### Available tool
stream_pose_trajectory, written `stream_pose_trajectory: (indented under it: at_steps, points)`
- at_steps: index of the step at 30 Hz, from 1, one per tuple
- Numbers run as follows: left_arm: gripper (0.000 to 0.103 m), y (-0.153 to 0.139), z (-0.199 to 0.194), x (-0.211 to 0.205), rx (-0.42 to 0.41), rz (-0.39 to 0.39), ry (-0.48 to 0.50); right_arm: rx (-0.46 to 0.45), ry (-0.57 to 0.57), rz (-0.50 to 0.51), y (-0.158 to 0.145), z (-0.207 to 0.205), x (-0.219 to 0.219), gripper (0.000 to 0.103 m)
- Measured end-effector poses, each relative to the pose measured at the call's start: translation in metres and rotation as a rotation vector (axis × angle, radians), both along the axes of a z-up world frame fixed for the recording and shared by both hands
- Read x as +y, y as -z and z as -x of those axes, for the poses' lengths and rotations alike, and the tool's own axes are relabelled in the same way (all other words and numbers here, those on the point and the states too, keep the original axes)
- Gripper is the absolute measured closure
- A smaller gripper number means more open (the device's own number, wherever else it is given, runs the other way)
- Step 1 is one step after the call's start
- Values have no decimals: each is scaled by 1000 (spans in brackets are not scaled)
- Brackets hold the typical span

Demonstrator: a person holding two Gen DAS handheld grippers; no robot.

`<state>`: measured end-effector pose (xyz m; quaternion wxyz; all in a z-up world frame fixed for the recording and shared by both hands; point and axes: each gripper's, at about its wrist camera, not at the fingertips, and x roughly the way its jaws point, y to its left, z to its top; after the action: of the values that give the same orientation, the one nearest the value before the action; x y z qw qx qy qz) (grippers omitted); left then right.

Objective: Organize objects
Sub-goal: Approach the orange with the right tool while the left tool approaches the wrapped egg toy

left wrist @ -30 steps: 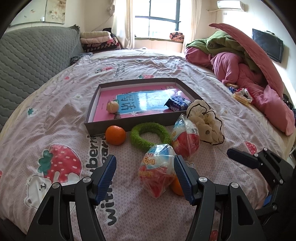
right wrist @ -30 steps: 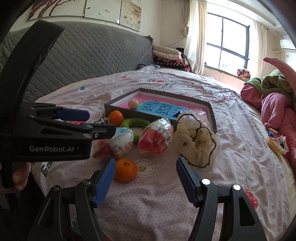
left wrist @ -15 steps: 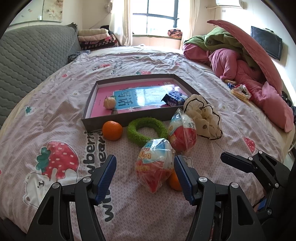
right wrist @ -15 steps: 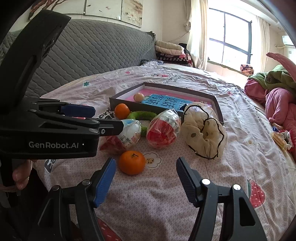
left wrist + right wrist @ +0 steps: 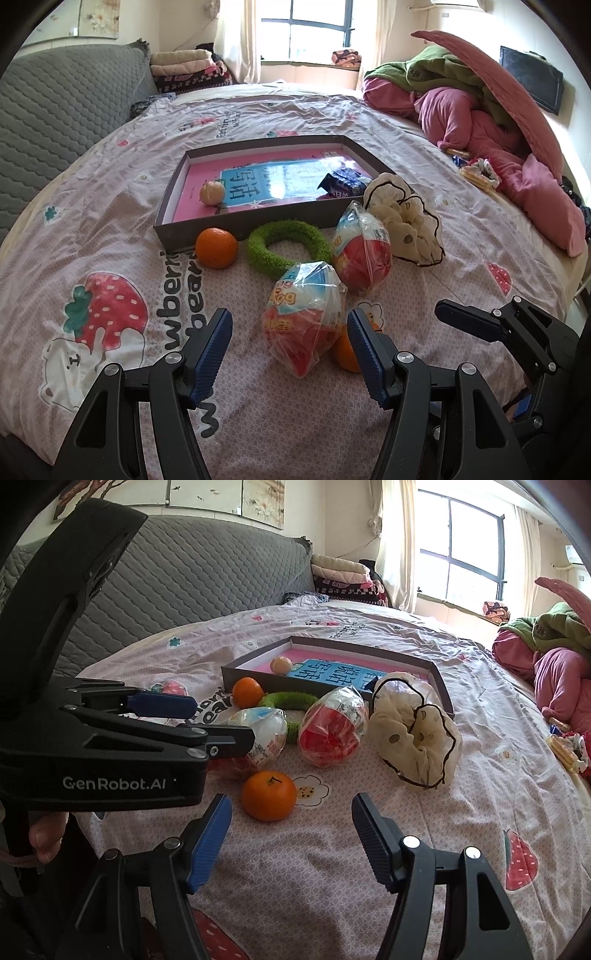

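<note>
Both claws hang released over the bed. The left gripper [image 5: 290, 341] straddles a wrapped toy egg [image 5: 304, 317] without touching it; the right gripper [image 5: 291, 832] sits just behind the near orange [image 5: 269, 795]. Farther off lie a second egg [image 5: 362, 251], a green ring [image 5: 286, 245], another orange [image 5: 216, 247], a cream scrunchie [image 5: 413, 734] and the grey tray [image 5: 173, 206].

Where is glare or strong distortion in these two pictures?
Left wrist view: window light glares on the blue book in the box; the bed edges bend from the fisheye. Right wrist view: the window is overexposed, and the left claw looms large.
</note>
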<state>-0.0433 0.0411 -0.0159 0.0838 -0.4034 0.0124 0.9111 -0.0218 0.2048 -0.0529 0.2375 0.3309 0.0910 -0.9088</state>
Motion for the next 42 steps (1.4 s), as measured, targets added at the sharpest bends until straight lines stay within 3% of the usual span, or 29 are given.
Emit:
stream_pose_trajectory:
  at_steps: [24, 42]
  points:
    - [37, 20, 17, 5, -40, -20, 6, -43, -4, -13, 17, 13, -12, 36]
    - [37, 35, 29, -19, -83, -58, -43, -59, -5, 0, 25, 24, -18, 36]
